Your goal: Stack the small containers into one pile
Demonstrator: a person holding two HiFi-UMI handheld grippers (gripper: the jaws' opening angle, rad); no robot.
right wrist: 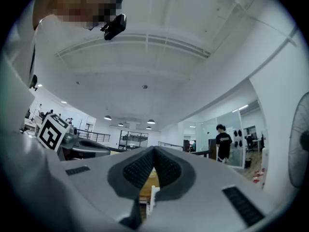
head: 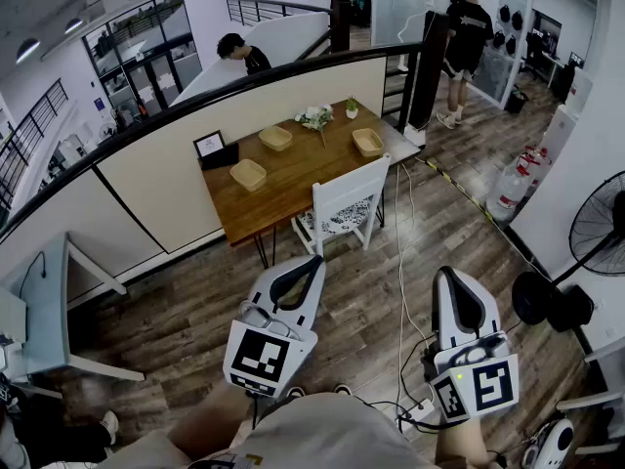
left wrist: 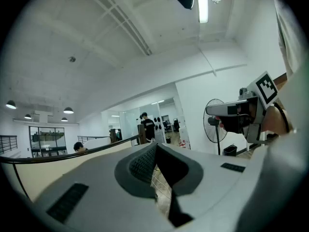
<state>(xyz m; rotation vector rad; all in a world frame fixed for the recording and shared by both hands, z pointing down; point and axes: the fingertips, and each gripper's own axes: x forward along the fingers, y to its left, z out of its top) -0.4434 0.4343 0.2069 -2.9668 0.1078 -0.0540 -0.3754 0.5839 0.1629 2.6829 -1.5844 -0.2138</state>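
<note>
Tan shallow containers (head: pixel 248 174) (three, apart) sit on the wooden table (head: pixel 305 172).

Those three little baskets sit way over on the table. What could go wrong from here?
Cables trail across the floor on the way to the table; a foot could catch on them. The white chair stands at the table's near edge, so reaching the baskets may be awkward. The flowers lie beside the far basket and might get knocked.
</note>
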